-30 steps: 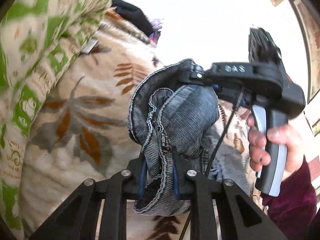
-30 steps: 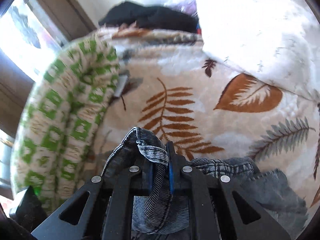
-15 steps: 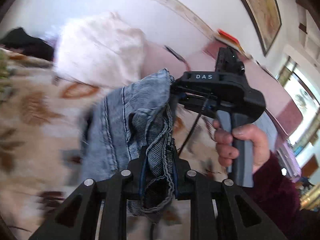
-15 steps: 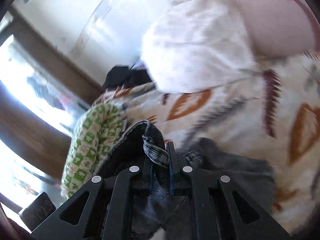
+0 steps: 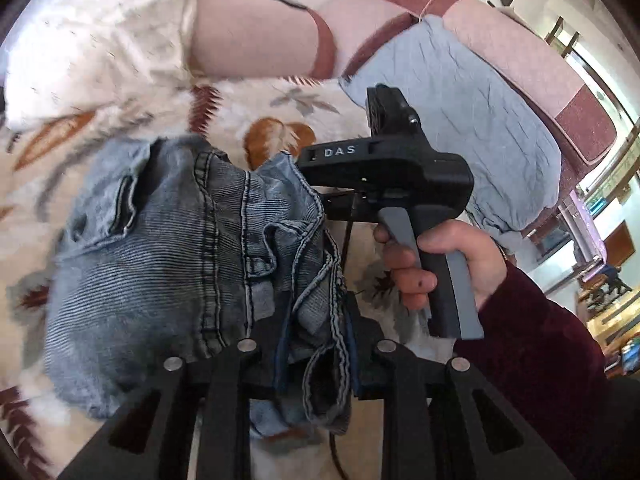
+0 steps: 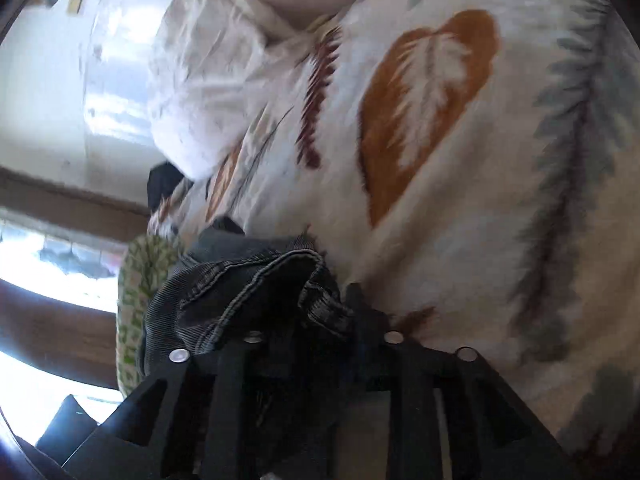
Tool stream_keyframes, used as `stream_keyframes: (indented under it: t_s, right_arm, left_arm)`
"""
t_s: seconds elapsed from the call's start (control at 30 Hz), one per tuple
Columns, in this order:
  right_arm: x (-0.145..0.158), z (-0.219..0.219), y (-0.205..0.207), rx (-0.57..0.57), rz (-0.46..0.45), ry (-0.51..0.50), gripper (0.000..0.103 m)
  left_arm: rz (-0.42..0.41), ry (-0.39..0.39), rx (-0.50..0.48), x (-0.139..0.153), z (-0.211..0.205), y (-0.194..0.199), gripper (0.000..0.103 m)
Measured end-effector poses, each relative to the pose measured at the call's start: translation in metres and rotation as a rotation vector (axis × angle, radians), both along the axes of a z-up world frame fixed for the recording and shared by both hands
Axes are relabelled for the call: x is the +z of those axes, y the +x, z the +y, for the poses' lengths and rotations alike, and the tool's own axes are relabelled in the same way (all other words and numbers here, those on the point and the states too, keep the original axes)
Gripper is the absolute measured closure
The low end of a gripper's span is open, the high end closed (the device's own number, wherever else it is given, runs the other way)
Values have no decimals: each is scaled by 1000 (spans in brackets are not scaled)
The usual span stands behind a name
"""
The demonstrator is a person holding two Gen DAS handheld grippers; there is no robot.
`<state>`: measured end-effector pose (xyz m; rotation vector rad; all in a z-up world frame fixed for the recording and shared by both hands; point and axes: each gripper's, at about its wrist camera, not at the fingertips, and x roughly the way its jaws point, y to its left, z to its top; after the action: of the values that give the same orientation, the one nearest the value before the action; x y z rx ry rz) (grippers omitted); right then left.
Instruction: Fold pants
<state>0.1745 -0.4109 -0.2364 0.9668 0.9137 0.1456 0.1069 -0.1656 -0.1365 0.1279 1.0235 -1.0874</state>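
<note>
Underneath: leaf-print blanket (image 5: 276, 120), cream ground with orange, maroon and grey foliage, spread across the whole surface; also fills the right wrist view (image 6: 440, 140).
Behind: pink cushions (image 5: 256, 40) with maroon trim, ranged along the back.
Right of centre: crumpled pale blue cloth (image 5: 480, 112), lying over cushion and blanket edge.
Upper left: white fluffy cover (image 5: 92, 40), heaped on the blanket.
Far left of right wrist view: green-and-cream patterned cloth (image 6: 140, 280), partly hidden behind denim.
Centre: pants (image 5: 160, 248), faded blue denim, bunched and lifted above the blanket, waistband and seams outward, slung between both tools.
Bottom of left wrist view: left gripper (image 5: 316, 340), clamped on a folded waistband edge of the pants, fabric filling the gap.
Centre right: right gripper (image 5: 320, 196), black, marked DAS, tip buried in the denim; in own view (image 6: 320, 320), pinched onto a dark fold.
Beside: right hand (image 5: 440, 260), maroon sleeve, wrapped round the grey handle.
</note>
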Motion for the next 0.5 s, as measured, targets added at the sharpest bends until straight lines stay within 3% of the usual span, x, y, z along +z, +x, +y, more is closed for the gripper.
stream_keyframes:
  t_s: [0.03,0.07,0.13,0.27,0.37,0.43,0.5]
  right_arm:
    - [4,4,2,12,-9,1,67]
    - [9,6,3,15,-22,8,47]
    - [17,7,-1,7,-23,-13,27]
    - [33,-3,-26,-70,-52,-57,27]
    - [43,-8,-41,-120,-64,-92,27]
    - [51,-9,-55,-157,-85,-96,27]
    - [59,-6,-62,-156,-125,-96,27]
  left_arm:
    - [2,-8,13,7,9,1,77]
    - [8,-23,26,14,18,1,75]
    - [9,-58,39,27,34,9,75]
    - [-44,-99,38,49,61,6,61]
    - [-87,-84,100,52,77,18,60]
    - [-73,-71,150,46,83,36,60]
    - [-83,-20,184,34,78,56,60]
